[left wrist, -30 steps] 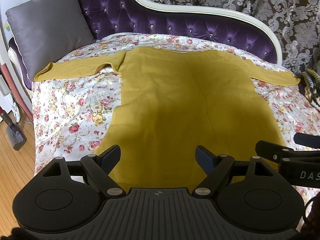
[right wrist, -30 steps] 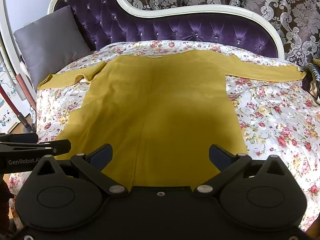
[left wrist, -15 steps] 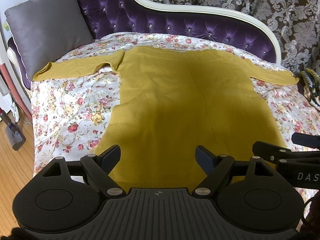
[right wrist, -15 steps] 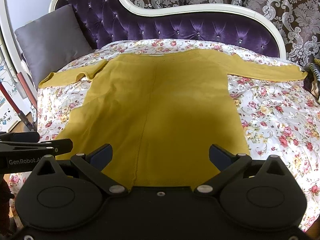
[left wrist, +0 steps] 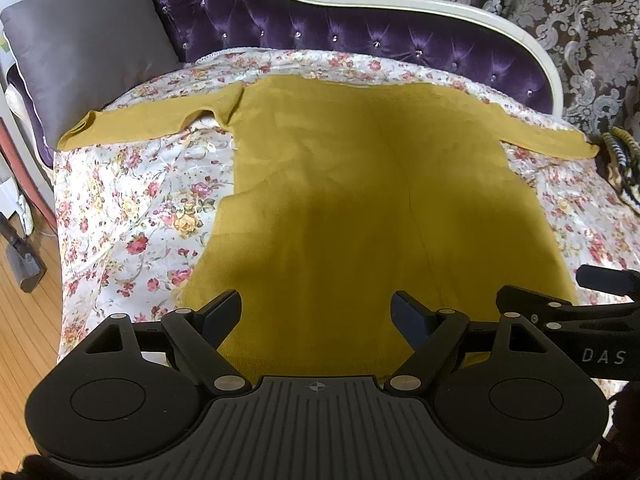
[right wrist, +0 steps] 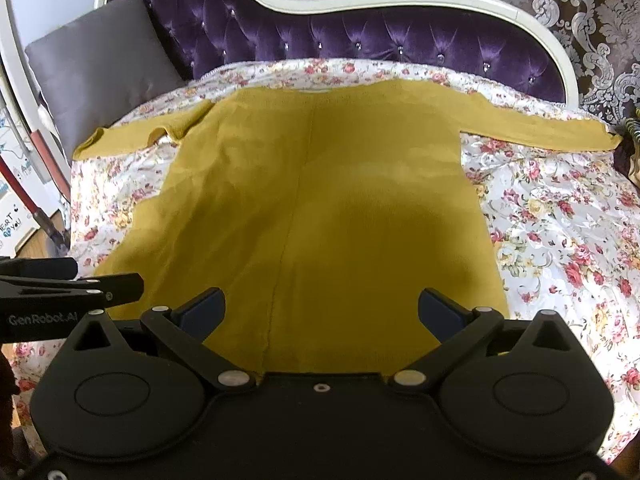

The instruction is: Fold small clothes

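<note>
A mustard-yellow long-sleeved top point(left wrist: 360, 200) lies flat on the floral bedspread point(left wrist: 132, 216), sleeves spread left and right, hem nearest me. It also shows in the right wrist view point(right wrist: 320, 208). My left gripper point(left wrist: 318, 312) is open and empty, hovering over the hem's left half. My right gripper point(right wrist: 322, 308) is open and empty over the hem's right half. The right gripper also shows at the right edge of the left wrist view point(left wrist: 560, 312), and the left gripper at the left edge of the right wrist view point(right wrist: 72, 284).
A purple tufted headboard point(left wrist: 360, 36) with a white frame runs along the far side. A grey cushion point(left wrist: 88, 40) leans at the far left. A dark striped cloth point(left wrist: 620, 160) lies at the right edge. Wooden floor point(left wrist: 24, 320) lies left of the bed.
Both grippers have drawn back slightly from the top, so a little more of the hem and bedspread shows. The jaws stay open and the top has not moved.
</note>
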A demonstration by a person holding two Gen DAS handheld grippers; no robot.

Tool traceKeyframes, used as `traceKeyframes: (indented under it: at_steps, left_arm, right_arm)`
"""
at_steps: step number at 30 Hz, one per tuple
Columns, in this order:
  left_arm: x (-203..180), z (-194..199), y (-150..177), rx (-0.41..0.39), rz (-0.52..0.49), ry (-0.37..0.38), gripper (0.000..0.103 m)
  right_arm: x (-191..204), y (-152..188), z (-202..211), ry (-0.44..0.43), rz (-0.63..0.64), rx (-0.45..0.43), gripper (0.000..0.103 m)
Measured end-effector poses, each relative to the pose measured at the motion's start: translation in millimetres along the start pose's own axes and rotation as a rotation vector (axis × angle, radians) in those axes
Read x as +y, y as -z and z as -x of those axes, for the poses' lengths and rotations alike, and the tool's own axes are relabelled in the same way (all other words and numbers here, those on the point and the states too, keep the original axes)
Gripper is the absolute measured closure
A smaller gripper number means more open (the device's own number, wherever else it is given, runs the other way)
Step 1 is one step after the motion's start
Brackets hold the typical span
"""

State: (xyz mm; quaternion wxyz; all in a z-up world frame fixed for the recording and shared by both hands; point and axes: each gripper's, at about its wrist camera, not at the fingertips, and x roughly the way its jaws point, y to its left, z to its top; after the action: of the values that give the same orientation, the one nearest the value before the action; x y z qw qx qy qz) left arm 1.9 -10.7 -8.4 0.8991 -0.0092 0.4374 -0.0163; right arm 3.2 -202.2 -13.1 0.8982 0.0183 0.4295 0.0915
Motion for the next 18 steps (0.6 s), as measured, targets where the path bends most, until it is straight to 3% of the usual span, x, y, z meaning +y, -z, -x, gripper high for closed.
traceKeyframes:
  at_steps: [11, 15, 18]
  left_arm:
    - [5, -22, -18, 0.048, -0.004, 0.015, 0.022]
    - [4, -36, -33, 0.037, -0.026, 0.015, 0.022]
    - [4, -50, -51, 0.02, -0.043, 0.016, 0.022]
  right_arm:
    - [-22, -16, -26, -0.049, -0.04, 0.126, 0.001]
    - [-47, -35, -43, -0.069, -0.074, 0.202, 0.001]
    - [-77, -50, -51, -0.06, -0.111, 0.186, 0.001]
